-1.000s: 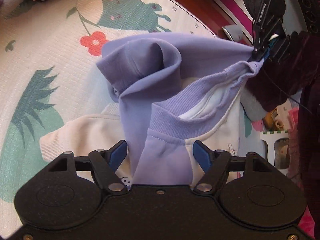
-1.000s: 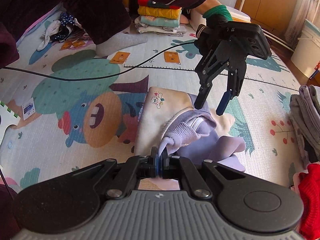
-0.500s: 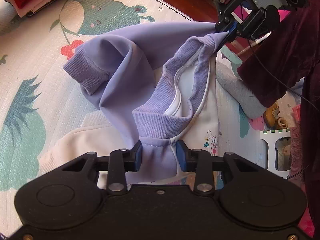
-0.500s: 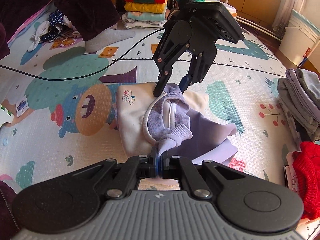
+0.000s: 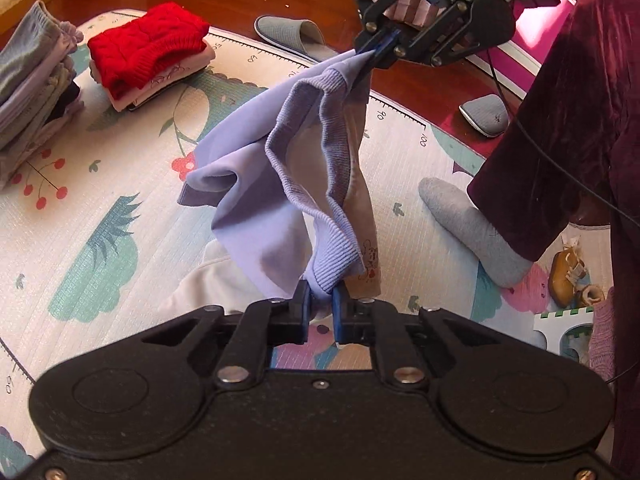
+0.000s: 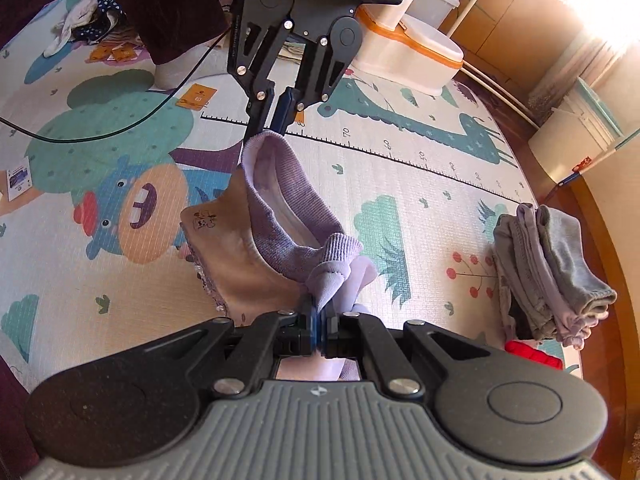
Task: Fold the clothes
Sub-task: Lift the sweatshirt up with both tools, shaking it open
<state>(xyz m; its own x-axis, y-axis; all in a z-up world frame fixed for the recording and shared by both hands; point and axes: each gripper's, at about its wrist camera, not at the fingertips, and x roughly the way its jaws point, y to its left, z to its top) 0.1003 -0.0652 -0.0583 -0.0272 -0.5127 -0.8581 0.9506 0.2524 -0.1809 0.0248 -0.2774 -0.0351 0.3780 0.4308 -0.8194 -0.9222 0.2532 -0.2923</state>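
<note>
A small lilac and cream sweatshirt [image 5: 276, 184] hangs in the air between my two grippers above the play mat. My left gripper [image 5: 320, 304] is shut on one end of its ribbed lilac hem. My right gripper [image 5: 374, 50], seen at the top of the left wrist view, is shut on the other end. In the right wrist view the sweatshirt [image 6: 276, 224] stretches from my right gripper [image 6: 320, 328] up to my left gripper [image 6: 276, 124]. The cream front carries a small cartoon print. Its lower part hangs down toward the mat.
The patterned play mat [image 5: 100, 240] covers the floor. Folded clothes are stacked with a red sweater [image 5: 148, 48] on top, beside a grey pile [image 6: 548, 272]. The person's socked foot [image 5: 468, 228], grey slippers [image 5: 296, 36], a cable [image 6: 120, 128] and white bins [image 6: 404, 44] are nearby.
My left gripper closed on the lilac hem. Both grippers then lifted the sweatshirt off the mat, and it now hangs stretched between them.
</note>
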